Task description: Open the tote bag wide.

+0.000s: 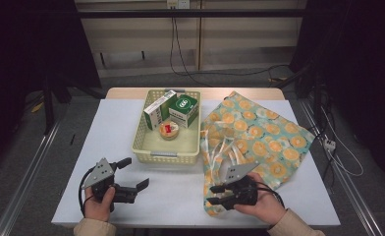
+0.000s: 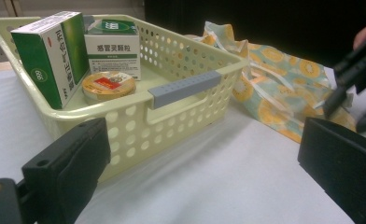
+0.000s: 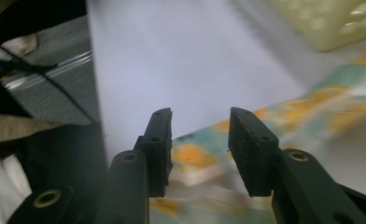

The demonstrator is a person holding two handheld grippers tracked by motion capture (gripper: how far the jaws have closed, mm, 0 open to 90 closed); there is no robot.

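Your right gripper (image 3: 200, 140): jaws parted, nothing pinched, hovering over the patterned bag (image 3: 195, 161); basket (image 3: 330, 23) blurred top right, white table (image 3: 186, 60) beyond.

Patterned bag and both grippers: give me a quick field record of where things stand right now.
bag: patterned cloth bag lies flat on the table, right of the basket, white handles on top
right gripper: right gripper over the bag's near corner, jaws open, nothing between the pads
left gripper: left gripper open, on the table in front of the basket, holding nothing
basket: pale yellow basket holds two green-and-white boxes and a small round tin
contact: whether the right gripper touches the cloth I cannot tell
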